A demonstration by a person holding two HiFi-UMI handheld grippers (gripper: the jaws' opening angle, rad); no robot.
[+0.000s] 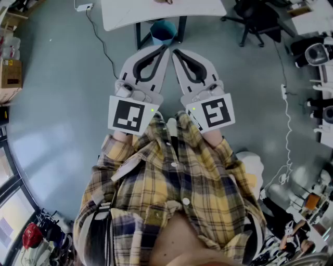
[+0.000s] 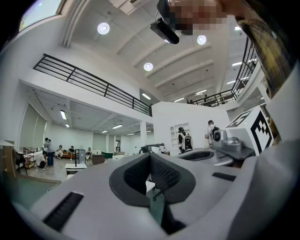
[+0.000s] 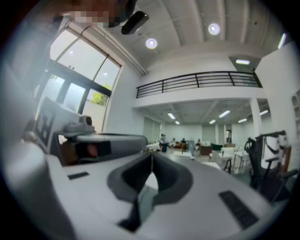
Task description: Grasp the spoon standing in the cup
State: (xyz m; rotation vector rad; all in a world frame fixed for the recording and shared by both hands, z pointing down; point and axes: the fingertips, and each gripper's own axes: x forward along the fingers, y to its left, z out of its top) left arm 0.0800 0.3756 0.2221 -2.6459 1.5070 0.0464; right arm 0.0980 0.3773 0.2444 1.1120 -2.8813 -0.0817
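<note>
Both grippers are held up close against the person's chest, side by side, over the plaid shirt [image 1: 171, 192]. The left gripper [image 1: 164, 48] and the right gripper [image 1: 175, 51] point away from the body toward the far white tabletop [image 1: 135, 13], and their tips lean in toward each other until they nearly meet. The marker cubes [image 1: 127, 115] sit at the near end of each, just beside the shirt. Hands are mostly hidden under the cubes. In the left gripper view the jaws are together, pads meeting at the tip, with nothing between them. The camera looks out level across a large hall, with a railing [image 2: 89, 77] and ceiling lights [image 2: 103, 28] overhead, and the right gripper lies just beside it at the right edge. In the right gripper view the jaws are likewise pressed together and empty, and the left gripper shows at its left. Below, the grey floor [image 1: 62, 104]; a teal bin [image 1: 163, 32] stands on it under the near edge of the tabletop, just beyond the jaw tips. I cannot tell where the spoon or the cup is: no view shows either clearly enough to identify.
</note>
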